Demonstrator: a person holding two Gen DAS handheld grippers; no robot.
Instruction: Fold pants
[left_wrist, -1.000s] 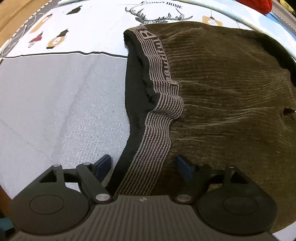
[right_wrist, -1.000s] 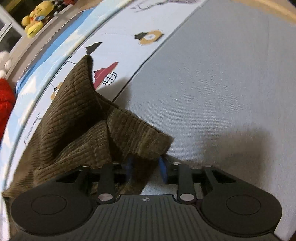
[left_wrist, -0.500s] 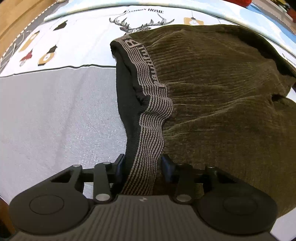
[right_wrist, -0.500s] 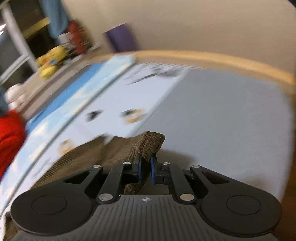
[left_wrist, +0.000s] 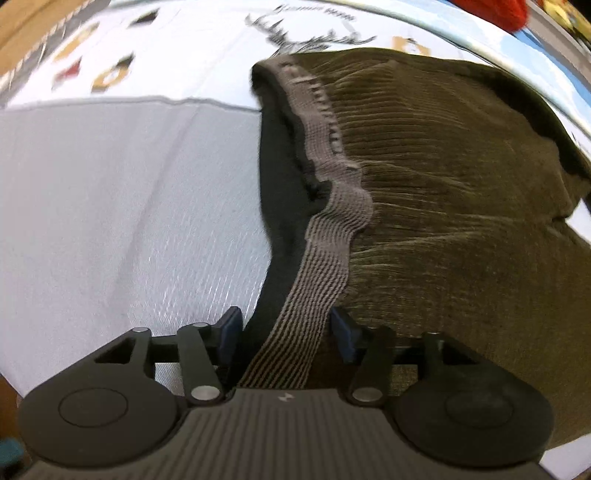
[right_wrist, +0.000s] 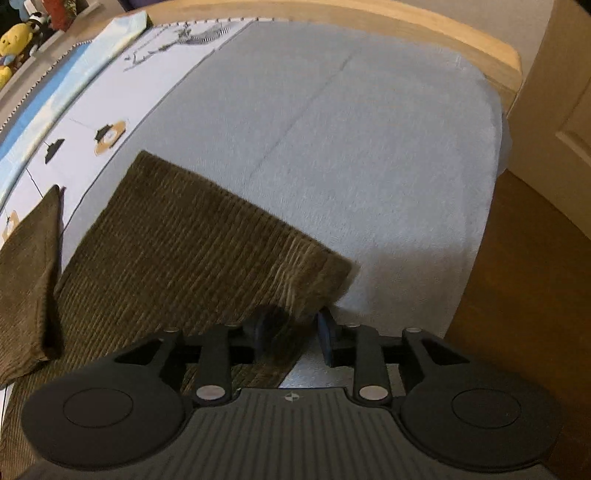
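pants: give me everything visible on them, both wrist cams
The pants are olive-brown ribbed corduroy with a grey-striped elastic waistband and a black lining showing at the opening. They lie spread on the grey and printed bed cover, somewhat wrinkled. The waistband runs between the open fingers of the left hand-held gripper. In the right wrist view a leg end lies flat, its corner between the open fingers of the right hand-held gripper; a second fabric section lies beside it.

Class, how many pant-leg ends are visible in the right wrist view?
2: one leg end lies just ahead of the right gripper; the other lies at far left.
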